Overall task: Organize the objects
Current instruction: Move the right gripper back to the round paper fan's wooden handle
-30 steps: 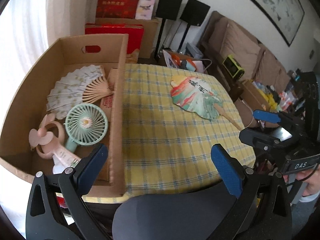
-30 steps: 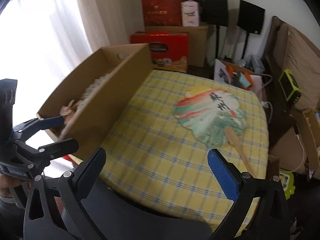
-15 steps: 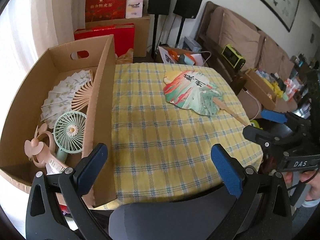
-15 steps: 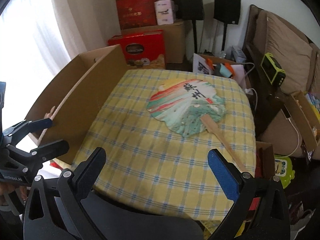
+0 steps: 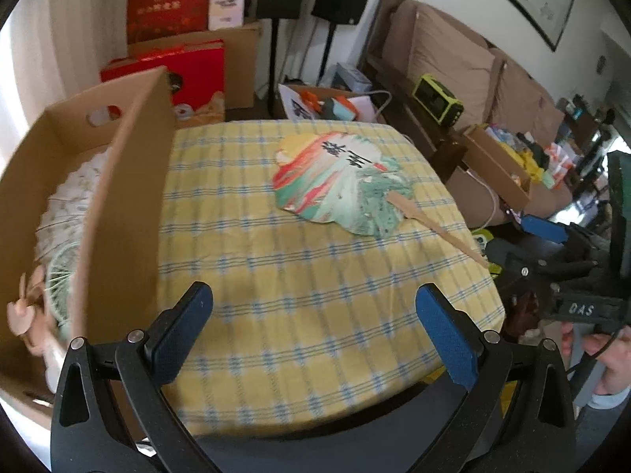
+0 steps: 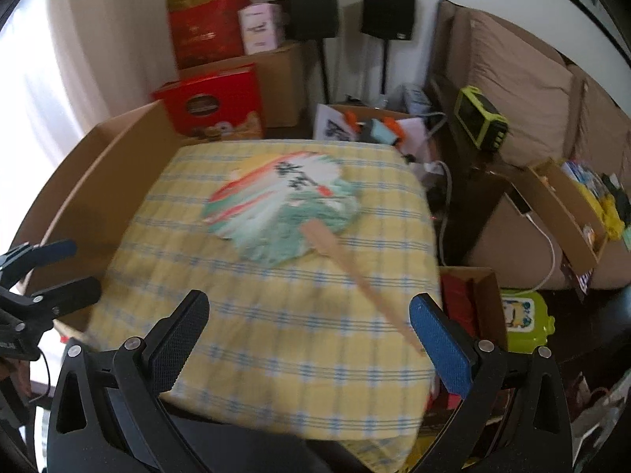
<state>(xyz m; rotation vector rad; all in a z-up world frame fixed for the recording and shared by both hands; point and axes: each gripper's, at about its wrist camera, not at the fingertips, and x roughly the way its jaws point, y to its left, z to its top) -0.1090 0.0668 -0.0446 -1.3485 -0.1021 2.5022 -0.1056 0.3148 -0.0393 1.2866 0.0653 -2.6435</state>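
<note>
Paddle fan (image 5: 343,185) lies flat on the table (image 5: 299,295), far-right of centre, handle (image 5: 437,232) pointing to the near-right edge. Cardboard box (image 5: 126,205) sits along the table's left side w/ a folding fan (image 5: 67,205) in its far part, two handheld fans (image 5: 43,287) nearer. Behind the table: stacked boxes (image 6: 213,75), two speakers (image 6: 347,12). Sofa (image 6: 512,90) to the right.

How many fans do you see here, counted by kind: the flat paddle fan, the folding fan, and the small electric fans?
Flat paddle fan, lying on the tablecloth: 1
Folding fan, in the cardboard box: 1
Small electric fans, in the box: 2, one green and one pink
Total: 4 fans
</note>
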